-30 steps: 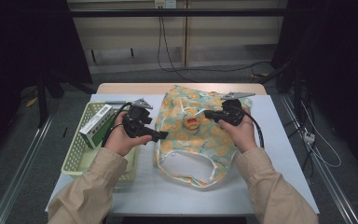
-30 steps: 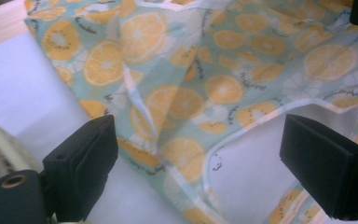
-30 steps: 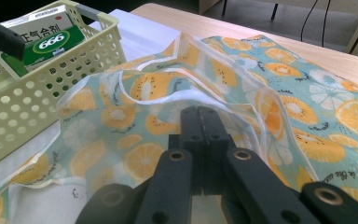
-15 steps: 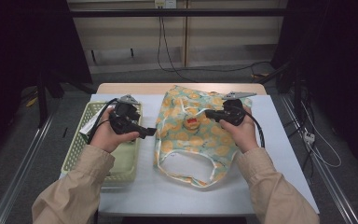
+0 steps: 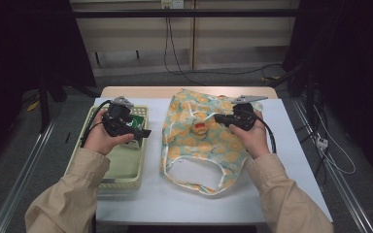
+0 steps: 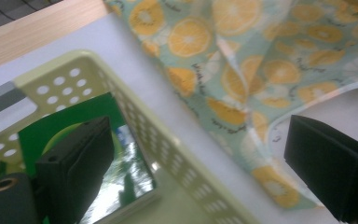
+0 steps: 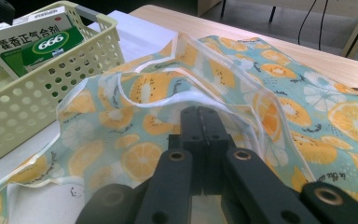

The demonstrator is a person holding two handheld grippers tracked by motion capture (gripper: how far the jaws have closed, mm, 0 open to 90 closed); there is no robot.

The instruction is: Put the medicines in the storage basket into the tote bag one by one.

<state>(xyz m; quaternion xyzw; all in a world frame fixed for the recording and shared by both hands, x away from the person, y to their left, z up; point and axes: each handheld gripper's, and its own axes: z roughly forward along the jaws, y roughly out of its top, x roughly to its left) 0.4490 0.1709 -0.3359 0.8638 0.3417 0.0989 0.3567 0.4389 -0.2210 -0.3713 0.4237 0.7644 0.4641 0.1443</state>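
Fabric printed with orange slices, a bag [image 5: 205, 141], lies flat on the white surface [image 5: 281, 160] in the high view, its open mouth toward the person. Left of the bag sits a pale basket [image 5: 119, 179] with a green box [image 5: 135, 127] inside. The left gripper [image 5: 137, 132] hovers over the basket's far end, just above the box. The right gripper [image 5: 218, 118] rests on the bag's upper part, beside a small red-and-tan item [image 5: 200, 129] lying on the cloth.

From the left gripper view, the jaws stand wide apart with nothing between them; one hangs over the green box [image 6: 74, 121] within the basket [image 6: 168, 140], the other over the bag [image 6: 242, 70] edge.

From the right gripper view, the jaws are pressed together, pinching a raised fold of the bag [image 7: 135, 121]; the basket [image 7: 23, 107] and box [image 7: 37, 42] sit left of the bag.
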